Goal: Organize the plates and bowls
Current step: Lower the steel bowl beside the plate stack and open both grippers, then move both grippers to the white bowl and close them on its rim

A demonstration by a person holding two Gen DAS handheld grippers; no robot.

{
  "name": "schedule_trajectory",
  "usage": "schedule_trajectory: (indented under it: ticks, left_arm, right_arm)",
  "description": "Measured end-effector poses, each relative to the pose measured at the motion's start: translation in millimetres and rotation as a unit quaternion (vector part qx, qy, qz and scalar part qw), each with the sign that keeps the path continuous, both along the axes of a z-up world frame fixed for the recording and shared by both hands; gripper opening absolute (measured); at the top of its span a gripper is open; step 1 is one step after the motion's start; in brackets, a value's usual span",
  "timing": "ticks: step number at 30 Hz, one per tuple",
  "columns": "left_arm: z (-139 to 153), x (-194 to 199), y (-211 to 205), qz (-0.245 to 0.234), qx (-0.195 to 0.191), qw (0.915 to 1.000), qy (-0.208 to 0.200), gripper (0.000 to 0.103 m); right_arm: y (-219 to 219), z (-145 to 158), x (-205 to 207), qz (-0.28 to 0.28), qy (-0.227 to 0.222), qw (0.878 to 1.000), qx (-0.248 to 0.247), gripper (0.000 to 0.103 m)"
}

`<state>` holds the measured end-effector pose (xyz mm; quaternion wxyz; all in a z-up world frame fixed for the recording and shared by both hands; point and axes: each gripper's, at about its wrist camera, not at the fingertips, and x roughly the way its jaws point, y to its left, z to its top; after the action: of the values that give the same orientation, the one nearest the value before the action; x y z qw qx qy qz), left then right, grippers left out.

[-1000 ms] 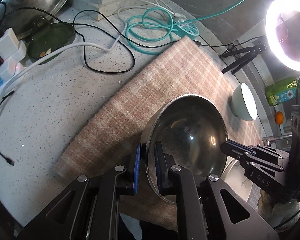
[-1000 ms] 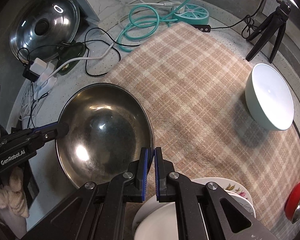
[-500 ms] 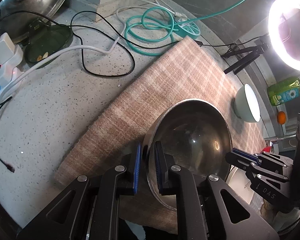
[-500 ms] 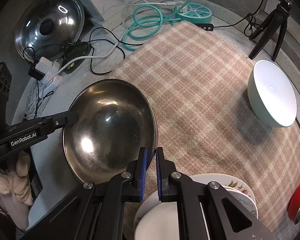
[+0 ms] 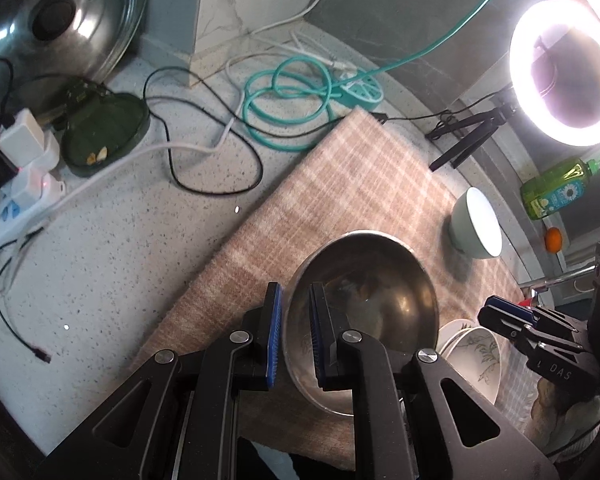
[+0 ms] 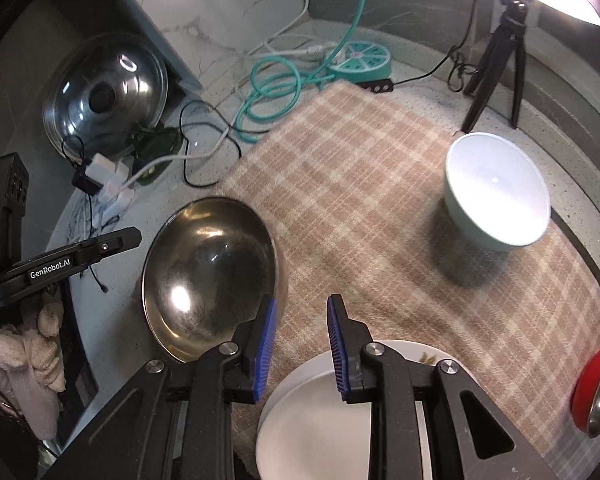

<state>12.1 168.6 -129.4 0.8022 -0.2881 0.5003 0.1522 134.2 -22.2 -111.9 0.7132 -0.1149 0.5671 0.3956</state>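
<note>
In the left wrist view, the left gripper has its blue-padded fingers on either side of the near-left rim of a steel bowl, one pad outside and one inside, with a slight gap showing at the outer pad. The bowl sits on a plaid cloth over the speckled counter, with a mint bowl farther right and patterned plates just right of the steel bowl. The right gripper reaches in from the right edge above those plates, while a coiled teal cable, a pot lid and a lit ring light lie far off.
</note>
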Motion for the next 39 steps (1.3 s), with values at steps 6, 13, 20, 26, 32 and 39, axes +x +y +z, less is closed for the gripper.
schedule_trajectory:
  ticks: [6, 13, 20, 26, 32, 39]
  left_arm:
    - [20.3, 14.5, -11.2, -0.018, -0.011, 0.9993, -0.031, 0.012]
    - [37.5, 42.4, -40.6, -0.055, -0.028, 0.9964, -0.058, 0.012]
    - [41.3, 77.5, -72.1, -0.089, -0.037, 0.9932, -0.066, 0.012]
    - [38.1, 115.2, -98.0, -0.118, -0.035, 0.9909, -0.055, 0.017]
    - [26.9, 152.1, -117.5, -0.131, -0.03, 0.9903, -0.035, 0.017]
    - [7.0, 188.7, -132.2, -0.132, -0.032, 0.9907, -0.011, 0.017]
  right_arm:
    - [-38.2, 25.3, 19.3, -0.047, -0.017, 0.998, 0.035, 0.027]
    - [-81.4, 50.0, 53.3, -0.107, -0.041, 0.992, 0.058, 0.03]
    - [-116.3, 51.7, 92.4, -0.161, -0.053, 0.984, 0.059, 0.035]
    - [-130.9, 36.2, 125.1, -0.181, -0.05, 0.981, 0.05, 0.035]
    - [-138.5, 11.6, 151.3, -0.192, -0.021, 0.98, 0.055, 0.035]
    - [-130.3, -13.3, 169.6, -0.187, 0.015, 0.981, 0.059, 0.035]
